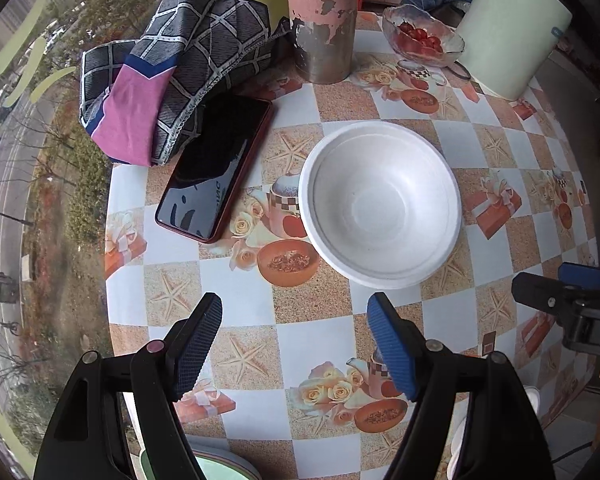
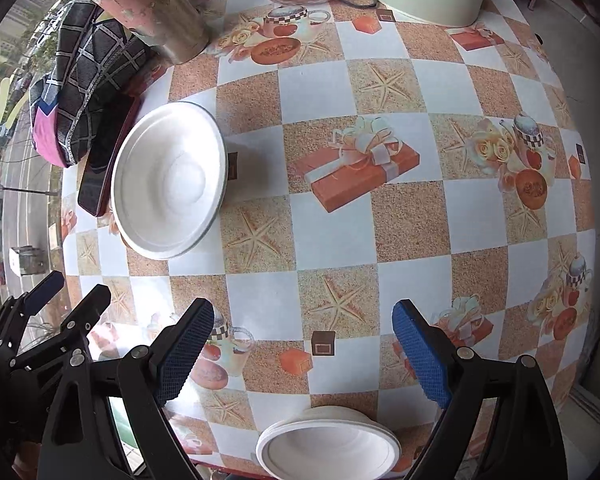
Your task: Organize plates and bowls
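Black gripper point(image 1: 294, 344) arms, blue cross-hatched pads (silver pivot screws)

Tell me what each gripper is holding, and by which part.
Nothing. The left gripper and right gripper are both open and empty above the table.

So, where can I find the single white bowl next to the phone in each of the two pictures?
Left wrist view: the white bowl sits right of centre, just right of the dark phone, beyond the open left gripper.
Right wrist view: the same bowl is at the left, overlapping the phone.
Shared landmark: the peeling pink cylinder, behind the bowl in both.
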Motion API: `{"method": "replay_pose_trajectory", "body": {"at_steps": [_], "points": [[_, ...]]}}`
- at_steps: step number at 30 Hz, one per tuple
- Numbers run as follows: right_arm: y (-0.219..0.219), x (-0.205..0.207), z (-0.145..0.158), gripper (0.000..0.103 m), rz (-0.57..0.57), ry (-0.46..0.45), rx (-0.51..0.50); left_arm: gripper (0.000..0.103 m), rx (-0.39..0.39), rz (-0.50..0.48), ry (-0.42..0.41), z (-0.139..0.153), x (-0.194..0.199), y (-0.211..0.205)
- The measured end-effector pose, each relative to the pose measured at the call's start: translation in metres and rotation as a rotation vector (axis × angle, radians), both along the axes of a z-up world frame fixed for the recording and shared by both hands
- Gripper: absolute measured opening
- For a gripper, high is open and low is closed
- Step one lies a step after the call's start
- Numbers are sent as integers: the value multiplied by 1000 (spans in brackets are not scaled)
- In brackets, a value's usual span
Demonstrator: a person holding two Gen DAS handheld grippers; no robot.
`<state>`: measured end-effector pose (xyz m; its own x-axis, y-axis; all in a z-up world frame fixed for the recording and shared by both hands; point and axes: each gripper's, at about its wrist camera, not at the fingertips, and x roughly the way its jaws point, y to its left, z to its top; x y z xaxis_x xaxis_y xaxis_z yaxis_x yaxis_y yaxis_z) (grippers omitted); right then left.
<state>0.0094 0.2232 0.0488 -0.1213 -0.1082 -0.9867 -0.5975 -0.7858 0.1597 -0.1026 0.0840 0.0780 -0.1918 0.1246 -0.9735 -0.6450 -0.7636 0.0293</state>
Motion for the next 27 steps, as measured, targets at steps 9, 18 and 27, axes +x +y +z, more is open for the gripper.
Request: {"method": "replay_pose_trajectory", "body": {"at_steps": [9,18,27], "points": [[11,-42,-17,92,-24,34,-10,78,0,24,46,-11,-39,30],[17,-77,-39,92,-26,41,11,78,-68,-8,49,-43,-55,52],[14,-97,-61,92,2,22,-9,78,-110,-31,12,-68,-62,61]]}}
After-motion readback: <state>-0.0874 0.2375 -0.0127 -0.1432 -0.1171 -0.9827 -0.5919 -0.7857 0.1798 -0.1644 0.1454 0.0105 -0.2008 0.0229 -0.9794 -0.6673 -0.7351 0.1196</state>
